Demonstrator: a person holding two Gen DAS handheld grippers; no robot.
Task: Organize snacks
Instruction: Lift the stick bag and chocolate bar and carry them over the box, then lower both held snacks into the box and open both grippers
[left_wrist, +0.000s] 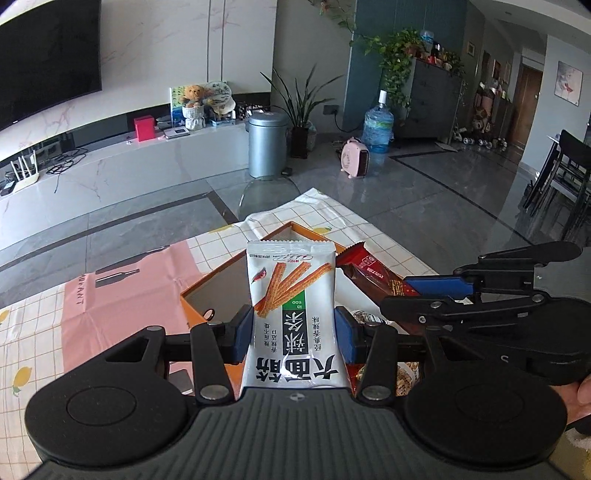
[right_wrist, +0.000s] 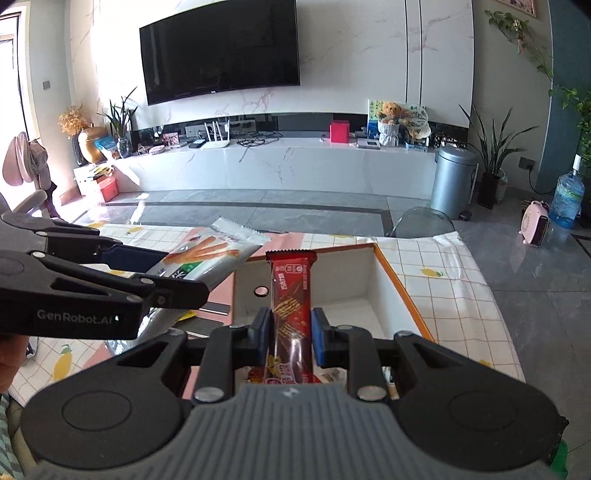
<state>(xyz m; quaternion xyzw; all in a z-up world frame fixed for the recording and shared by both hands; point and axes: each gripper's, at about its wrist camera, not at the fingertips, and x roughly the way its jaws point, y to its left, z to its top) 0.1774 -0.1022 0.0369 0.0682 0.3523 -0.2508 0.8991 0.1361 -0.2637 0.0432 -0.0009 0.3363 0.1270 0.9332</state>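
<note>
My left gripper is shut on a white snack packet printed with orange sticks, held upright above the orange-rimmed box. My right gripper is shut on a dark red wafer bar, held over the box's white inside. In the left wrist view the right gripper comes in from the right with the red bar. In the right wrist view the left gripper comes in from the left with the white packet. More wrapped snacks lie under the grippers, mostly hidden.
The box stands on a table with a white checked lemon-print cloth and a pink sheet. A clear chair back stands at the table's far edge. Beyond it are grey floor, a silver bin and a white TV bench.
</note>
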